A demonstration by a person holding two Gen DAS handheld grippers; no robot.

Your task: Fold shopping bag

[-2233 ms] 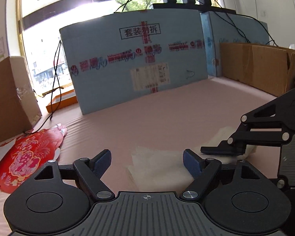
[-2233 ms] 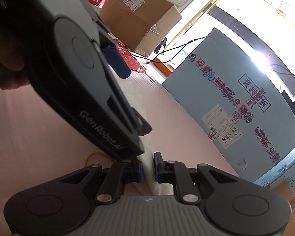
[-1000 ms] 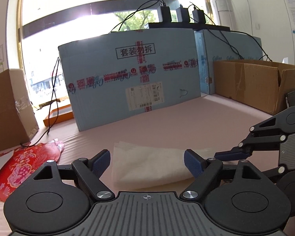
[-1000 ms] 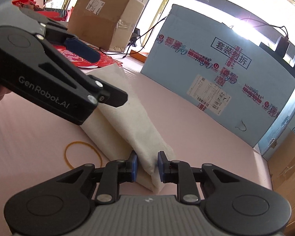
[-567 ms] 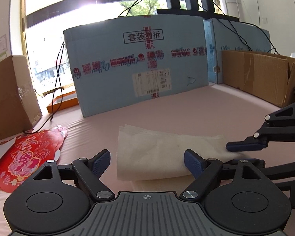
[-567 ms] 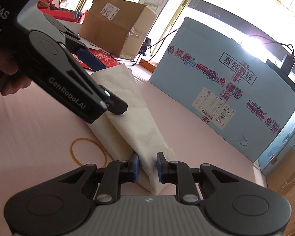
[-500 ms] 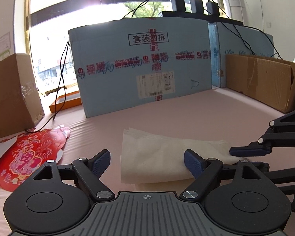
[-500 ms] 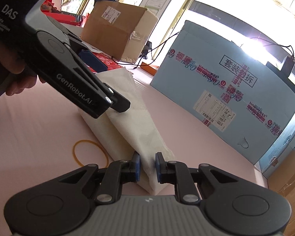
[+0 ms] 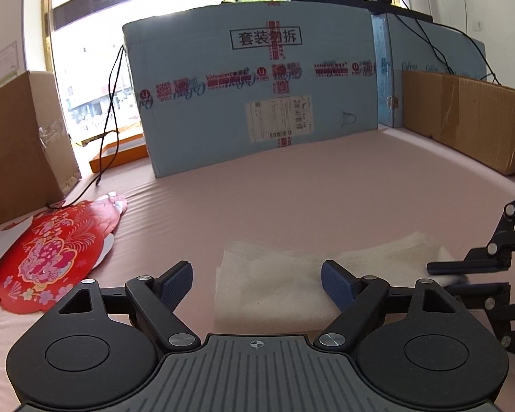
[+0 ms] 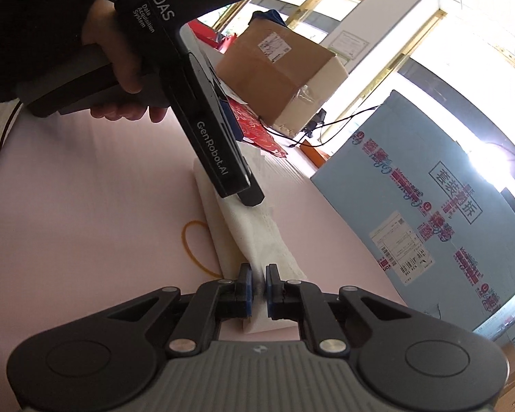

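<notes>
The white shopping bag (image 9: pixel 274 288) lies folded into a long narrow strip on the pink table. My left gripper (image 9: pixel 257 279) is open, its blue pads wide apart over the strip's left end, holding nothing. In the right wrist view the left gripper (image 10: pixel 247 195) hangs over the far end of the bag (image 10: pixel 257 237). My right gripper (image 10: pixel 257 290) is shut on the near end of the bag, pinching it between its blue pads. In the left wrist view the right gripper (image 9: pixel 463 276) shows at the right edge, at the strip's right end.
A yellow rubber band (image 10: pixel 195 247) lies on the table left of the bag. A red patterned bag (image 9: pixel 48 250) lies at the left. A large blue carton (image 9: pixel 257 96) stands at the back, with brown boxes left (image 9: pixel 13 144) and right (image 9: pixel 463 116).
The folded strip, held off the table before, now lies flat on it. My left gripper has tilted down over its far end. The right gripper stays shut on the near end.
</notes>
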